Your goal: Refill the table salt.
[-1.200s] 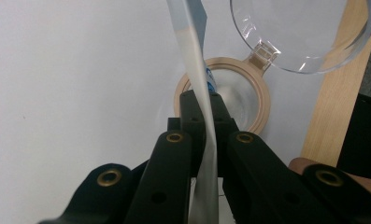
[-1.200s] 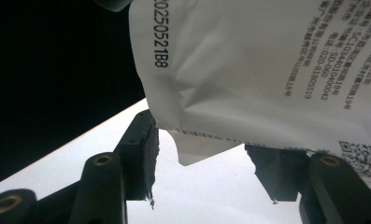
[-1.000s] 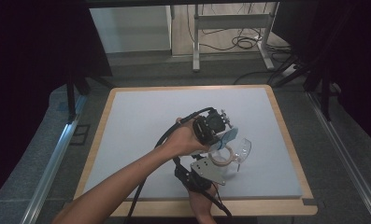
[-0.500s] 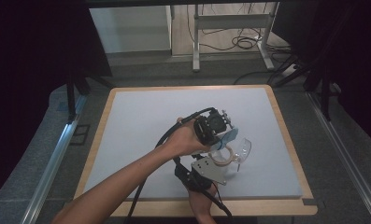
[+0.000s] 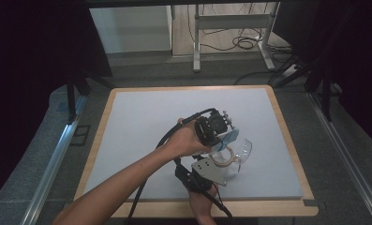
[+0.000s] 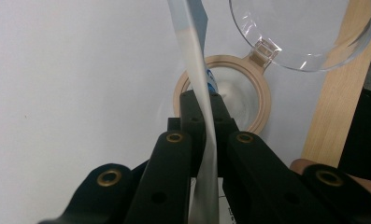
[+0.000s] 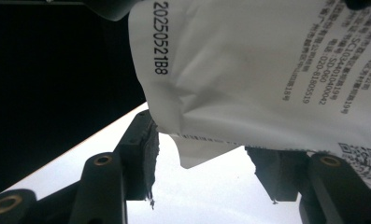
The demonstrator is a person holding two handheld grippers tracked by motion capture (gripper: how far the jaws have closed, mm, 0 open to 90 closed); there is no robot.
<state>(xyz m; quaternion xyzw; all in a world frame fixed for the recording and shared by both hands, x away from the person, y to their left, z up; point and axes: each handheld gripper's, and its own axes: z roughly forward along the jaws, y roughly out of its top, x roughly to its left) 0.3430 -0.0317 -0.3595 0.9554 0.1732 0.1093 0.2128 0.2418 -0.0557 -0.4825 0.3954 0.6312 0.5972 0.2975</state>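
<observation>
Left gripper (image 5: pixel 221 140): jaws pinching sachet (image 6: pixel 198 84) upright above jar (image 6: pixel 262 100), probably to pour; right gripper (image 7: pixel 199 154): jaws spread either side of sachet's lower corner, no contact seen; clear lid (image 6: pixel 304 32) hinged open beyond

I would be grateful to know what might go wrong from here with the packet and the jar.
1. The left claw pinches the thin packet by its edge; it may slip or tear.
2. The packet hangs over the jar rim, so contents could miss the opening.
3. The clear lid lies touching the jar near the table edge; a nudge might shift it.
</observation>
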